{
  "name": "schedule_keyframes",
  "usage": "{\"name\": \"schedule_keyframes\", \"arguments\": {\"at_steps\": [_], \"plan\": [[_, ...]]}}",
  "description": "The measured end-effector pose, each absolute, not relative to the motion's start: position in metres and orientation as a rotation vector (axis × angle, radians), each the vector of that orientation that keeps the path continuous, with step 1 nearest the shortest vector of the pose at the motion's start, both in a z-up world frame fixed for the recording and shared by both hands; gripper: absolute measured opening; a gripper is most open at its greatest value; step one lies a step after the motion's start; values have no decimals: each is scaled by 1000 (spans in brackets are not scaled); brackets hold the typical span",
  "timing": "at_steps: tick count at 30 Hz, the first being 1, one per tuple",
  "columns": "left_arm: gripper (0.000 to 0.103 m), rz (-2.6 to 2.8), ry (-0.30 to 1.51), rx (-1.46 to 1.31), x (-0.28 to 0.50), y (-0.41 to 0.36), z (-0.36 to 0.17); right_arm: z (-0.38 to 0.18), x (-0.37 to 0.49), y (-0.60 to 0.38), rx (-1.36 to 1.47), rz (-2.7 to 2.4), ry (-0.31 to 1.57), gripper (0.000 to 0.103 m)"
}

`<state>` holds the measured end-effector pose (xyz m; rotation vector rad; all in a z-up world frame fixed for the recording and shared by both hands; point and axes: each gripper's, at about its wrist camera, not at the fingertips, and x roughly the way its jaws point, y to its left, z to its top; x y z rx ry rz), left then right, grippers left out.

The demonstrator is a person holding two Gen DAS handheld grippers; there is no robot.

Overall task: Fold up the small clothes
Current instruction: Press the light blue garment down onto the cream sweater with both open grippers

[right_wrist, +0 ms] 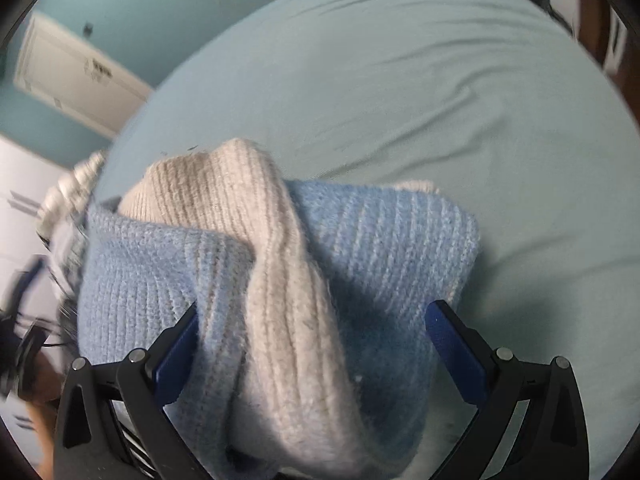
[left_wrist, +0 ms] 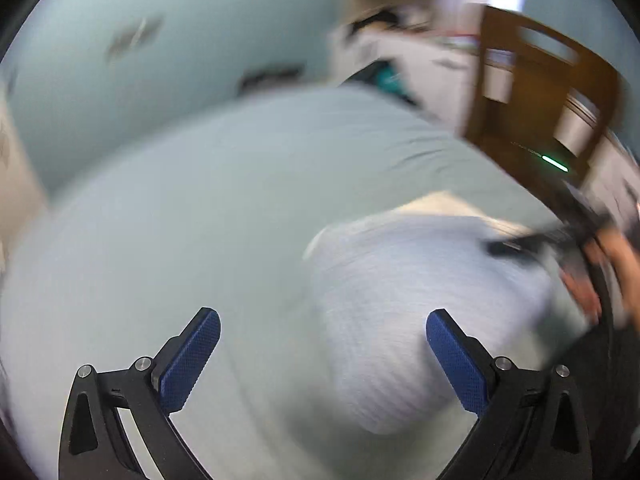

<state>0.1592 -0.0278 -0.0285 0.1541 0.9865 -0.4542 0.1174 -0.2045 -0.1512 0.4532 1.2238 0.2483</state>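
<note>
The left gripper [left_wrist: 323,344] stands with its jaws spread wide and nothing between them, above the pale green bedsheet [left_wrist: 200,208]. The knitted garment [left_wrist: 408,320], light blue with a cream band, lies on the sheet just right of it, blurred. In the right wrist view the right gripper [right_wrist: 312,344] straddles the bunched garment [right_wrist: 280,280]; its left pad touches the knit, its right pad stands clear, so it has no hold. A wooden chair [left_wrist: 540,92] stands far right.
</note>
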Motion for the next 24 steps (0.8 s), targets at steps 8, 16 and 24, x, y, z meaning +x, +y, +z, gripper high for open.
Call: {"name": "schedule_keyframes", "arguments": {"at_steps": [8,16,24], "plan": [[103,-463,1173,-101,189,-26,-77,-129,107,-203,494,151,1238,102],[103,-412,1100,57,167,-44,-67,-32,86,-134,185,89,1007,102],[103,-387,1131,120,174,-41,-79,-82,73,-118,-25,119,1138,102]]}}
